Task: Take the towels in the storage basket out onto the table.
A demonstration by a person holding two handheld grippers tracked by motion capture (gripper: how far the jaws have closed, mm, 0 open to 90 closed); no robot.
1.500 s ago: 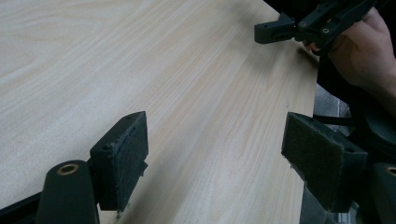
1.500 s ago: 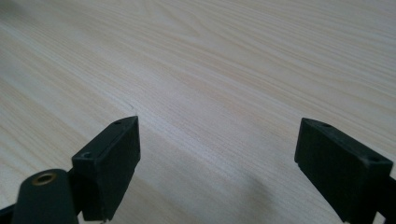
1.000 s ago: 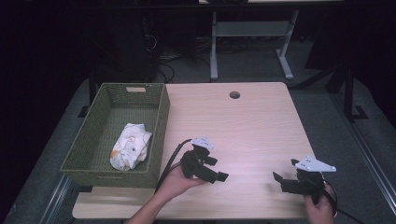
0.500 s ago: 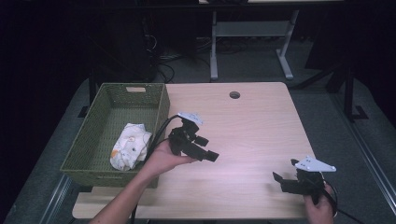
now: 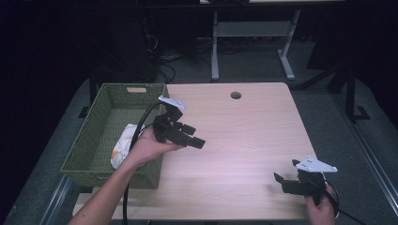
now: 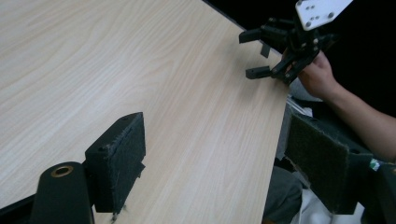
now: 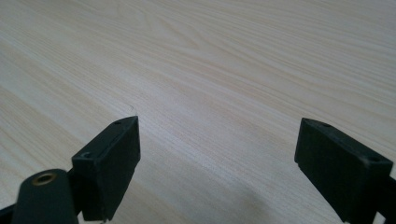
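My left gripper [image 5: 193,135] is held in the air beside the right wall of a green woven basket [image 5: 110,175], jaws pointing right over the table. It is open with nothing between its pads [image 6: 116,161]. My right gripper [image 5: 285,171] sits low near the table's front right corner, jaws pointing left. It too is open and empty, and its own view has bare wood between its pads [image 7: 109,156]. The left gripper view looks across the table to the right gripper [image 6: 261,53] and the hand holding it. A crumpled white and yellow packet [image 5: 121,146] lies in the basket.
The light wooden table [image 5: 248,122] has a round cable hole [image 5: 235,95] near its far edge. The basket takes up the left side. Past the table stand a metal desk frame [image 5: 253,30] and dark floor with cables.
My left gripper has risen from the table's front middle and moved back and left, ending beside the basket. The right gripper has stayed where it was.
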